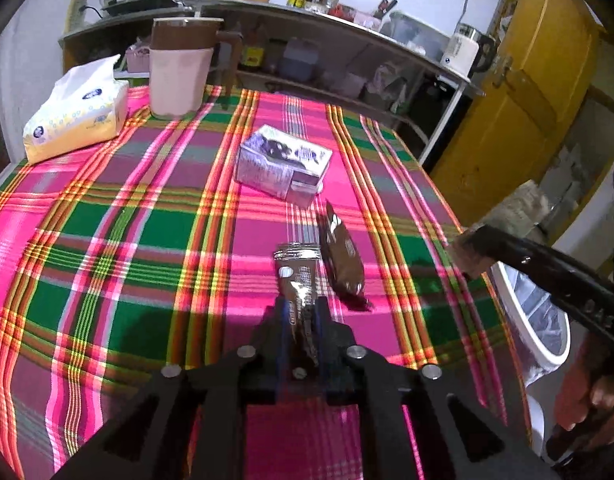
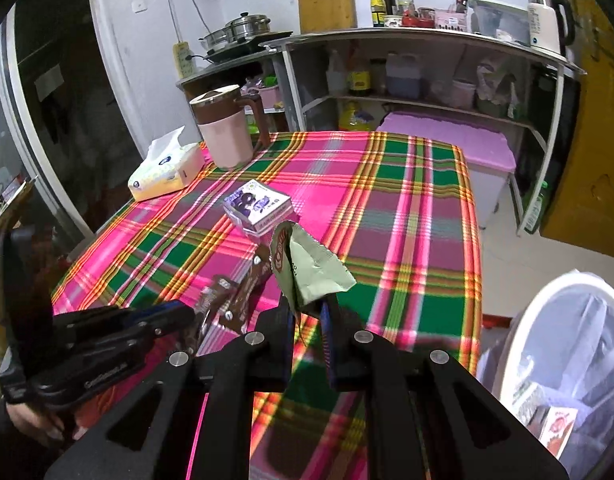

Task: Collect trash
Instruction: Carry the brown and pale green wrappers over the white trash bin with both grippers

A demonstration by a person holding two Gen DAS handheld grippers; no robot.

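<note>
My left gripper is shut on a silver and brown snack wrapper, which sticks out forward over the plaid tablecloth. A second brown wrapper lies on the cloth just to its right. Further back lies a purple milk carton. My right gripper is shut on a crumpled pale green wrapper held above the table's near edge. In the right wrist view the left gripper shows at the left with its brown wrapper. A white lined bin stands on the floor at the right.
A tissue pack and a pink and brown jug stand at the table's far left. Behind the table is a metal shelf unit with bottles, pots and a kettle. The bin holds some trash. A yellow door is at the right.
</note>
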